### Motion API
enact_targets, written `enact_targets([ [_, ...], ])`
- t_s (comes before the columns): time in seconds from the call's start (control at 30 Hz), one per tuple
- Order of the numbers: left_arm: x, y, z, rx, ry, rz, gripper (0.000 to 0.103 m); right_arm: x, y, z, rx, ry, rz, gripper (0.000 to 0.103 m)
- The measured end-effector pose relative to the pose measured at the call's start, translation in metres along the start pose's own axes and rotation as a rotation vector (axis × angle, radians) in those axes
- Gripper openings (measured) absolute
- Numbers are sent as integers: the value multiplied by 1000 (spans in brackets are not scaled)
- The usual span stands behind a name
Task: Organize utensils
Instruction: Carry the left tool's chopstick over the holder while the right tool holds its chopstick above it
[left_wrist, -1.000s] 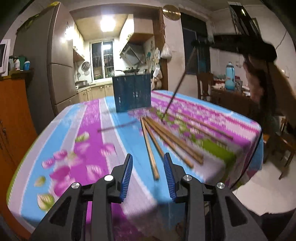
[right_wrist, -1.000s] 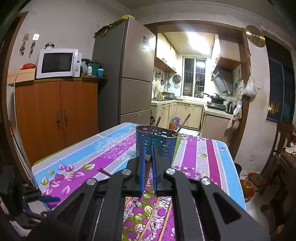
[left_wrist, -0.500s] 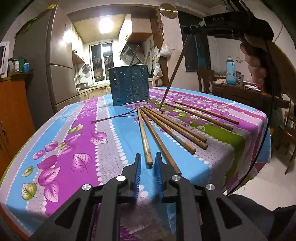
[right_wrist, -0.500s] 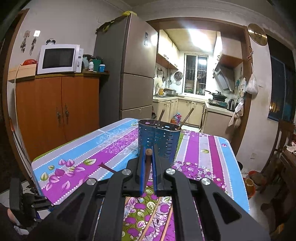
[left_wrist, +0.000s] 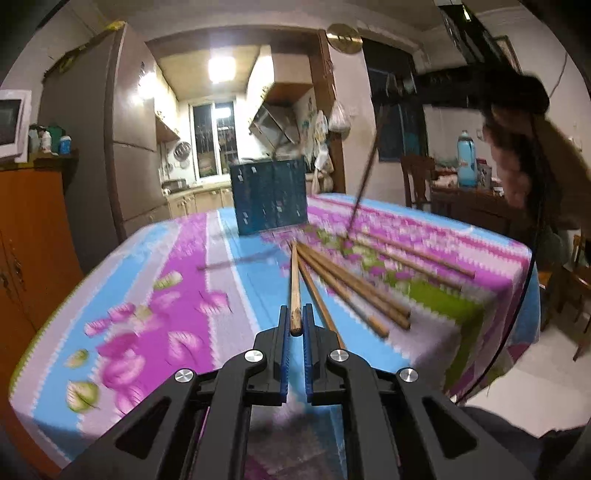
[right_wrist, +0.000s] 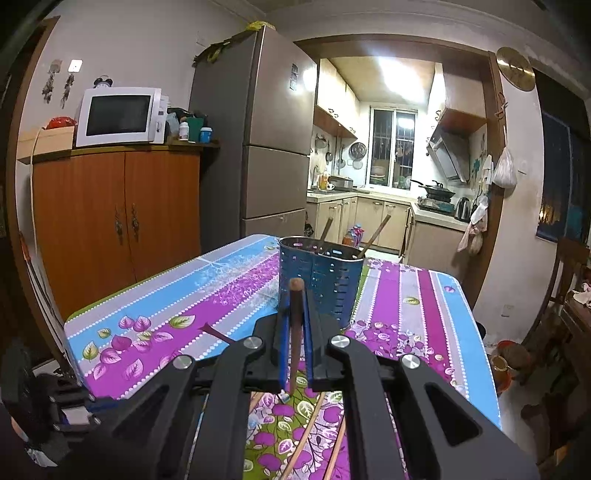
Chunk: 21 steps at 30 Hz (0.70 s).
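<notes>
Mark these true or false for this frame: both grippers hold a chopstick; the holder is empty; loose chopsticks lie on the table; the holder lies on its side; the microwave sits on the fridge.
1. Both grippers hold a chopstick. True: the left gripper is shut on a chopstick, and the right gripper is shut on a dark chopstick.
2. The holder is empty. False: two chopsticks stick out of it.
3. Loose chopsticks lie on the table. True.
4. The holder lies on its side. False: it stands upright.
5. The microwave sits on the fridge. False: it sits on the wooden cabinet.
</notes>
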<state>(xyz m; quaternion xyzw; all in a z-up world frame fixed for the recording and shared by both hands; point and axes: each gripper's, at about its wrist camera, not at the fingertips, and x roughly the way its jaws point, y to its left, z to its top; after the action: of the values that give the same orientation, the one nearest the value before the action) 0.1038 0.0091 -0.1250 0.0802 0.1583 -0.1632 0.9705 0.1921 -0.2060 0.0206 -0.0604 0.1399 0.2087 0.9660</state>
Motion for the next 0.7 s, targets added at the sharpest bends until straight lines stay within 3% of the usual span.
enact_targets([
  [0.43,-18,18,102,31,-168,17,8,3,-10,9,41,-4,21,5],
  [0.7,12,33,165,-11,-160,-21,8,8,-21,16,77,-6,36,5],
])
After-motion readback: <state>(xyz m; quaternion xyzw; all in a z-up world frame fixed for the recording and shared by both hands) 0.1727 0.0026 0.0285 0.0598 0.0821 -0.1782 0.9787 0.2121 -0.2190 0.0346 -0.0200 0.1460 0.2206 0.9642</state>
